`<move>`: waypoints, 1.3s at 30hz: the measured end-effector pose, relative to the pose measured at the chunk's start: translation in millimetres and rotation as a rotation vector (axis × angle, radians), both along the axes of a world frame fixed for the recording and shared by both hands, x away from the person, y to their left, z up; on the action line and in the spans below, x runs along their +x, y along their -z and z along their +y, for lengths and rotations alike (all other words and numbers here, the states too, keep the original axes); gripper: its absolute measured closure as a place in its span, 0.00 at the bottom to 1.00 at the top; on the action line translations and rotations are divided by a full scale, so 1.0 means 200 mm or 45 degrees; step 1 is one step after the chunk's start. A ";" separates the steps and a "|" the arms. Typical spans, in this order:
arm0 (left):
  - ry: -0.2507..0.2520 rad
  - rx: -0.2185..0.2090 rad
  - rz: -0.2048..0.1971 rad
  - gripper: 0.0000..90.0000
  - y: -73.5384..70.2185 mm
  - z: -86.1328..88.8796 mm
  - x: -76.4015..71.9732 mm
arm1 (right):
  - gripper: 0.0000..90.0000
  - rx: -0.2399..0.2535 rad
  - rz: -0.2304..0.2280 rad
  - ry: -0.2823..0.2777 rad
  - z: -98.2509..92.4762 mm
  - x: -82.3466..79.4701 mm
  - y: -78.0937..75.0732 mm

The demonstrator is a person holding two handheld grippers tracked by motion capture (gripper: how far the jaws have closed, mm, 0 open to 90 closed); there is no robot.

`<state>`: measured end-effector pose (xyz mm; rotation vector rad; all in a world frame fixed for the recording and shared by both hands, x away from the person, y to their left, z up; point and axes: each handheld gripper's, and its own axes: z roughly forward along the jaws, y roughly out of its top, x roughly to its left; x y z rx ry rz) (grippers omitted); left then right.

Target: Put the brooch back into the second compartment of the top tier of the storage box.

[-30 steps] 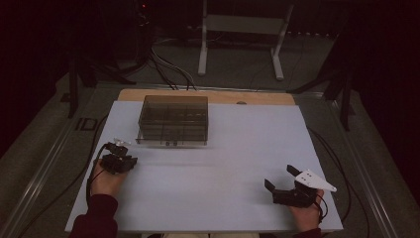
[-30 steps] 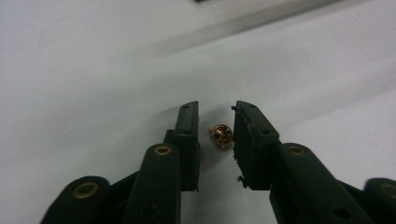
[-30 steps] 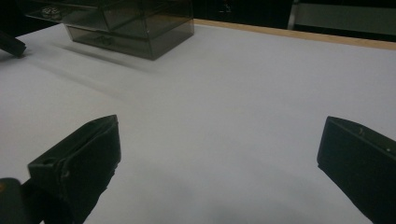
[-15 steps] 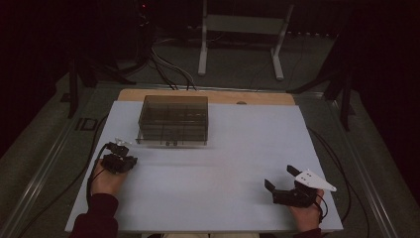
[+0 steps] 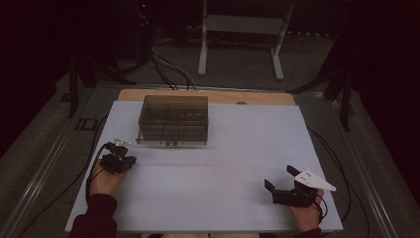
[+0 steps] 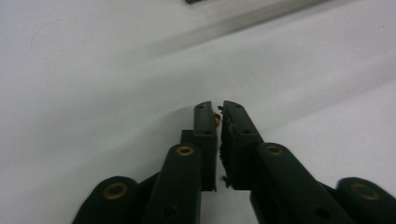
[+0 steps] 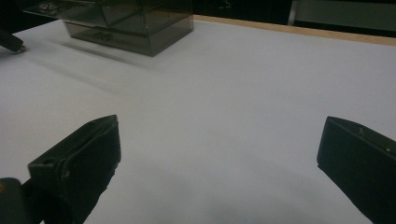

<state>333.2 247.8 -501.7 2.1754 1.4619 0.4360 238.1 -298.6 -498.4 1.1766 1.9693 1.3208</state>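
Left gripper (image 5: 118, 159) sits on the white desk (image 5: 237, 163) at its left edge, just in front of the box's near-left corner. Jaws pressed nearly together, a thin slit between them. In the left gripper view (image 6: 218, 122) a tiny brass-coloured speck sits at the tips; can't tell whether it's a held part or gripper hardware. Pad faces look frayed.

Right gripper (image 5: 283, 186) rests at the near-right of the desk, grey three-cornered plate on top, hand (image 5: 304, 213) behind it. Jaws spread wide, nothing between them; in the right gripper view (image 7: 219, 154) only bare desk lies in the gap.

Smoky transparent box (image 5: 173, 120) with inner compartments stands at the far-left-centre of the desk, near the wooden strip (image 5: 208, 96) along the far edge. Well apart from the right gripper, close to the left one but not touching. In the right gripper view the box (image 7: 126, 21) is at top left; contents too dim to make out.

Cables (image 5: 337, 163) trail off both sides of the desk. Room behind is dark; a metal stand (image 5: 242, 34) on the floor beyond.
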 end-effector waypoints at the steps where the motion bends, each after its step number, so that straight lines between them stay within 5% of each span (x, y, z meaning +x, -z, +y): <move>1: 0.000 0.007 0.005 0.96 0.01 0.00 0.00 | 0.00 0.000 0.000 -0.001 0.00 0.00 0.00; 11: -0.048 -0.056 -0.046 0.84 -0.02 0.03 0.01 | 0.00 0.000 0.002 -0.002 0.00 0.00 0.00; 17: -0.075 -0.045 -0.022 0.73 0.01 0.03 0.03 | 0.00 0.000 0.006 -0.004 0.00 0.00 0.00; 28: -0.066 -0.025 -0.005 0.88 0.03 0.02 0.05 | 0.00 -0.003 0.013 -0.008 0.00 0.00 0.00; 39: -0.049 -0.030 -0.004 0.90 0.02 0.03 0.05 | 0.00 -0.005 0.016 -0.009 0.01 0.01 0.01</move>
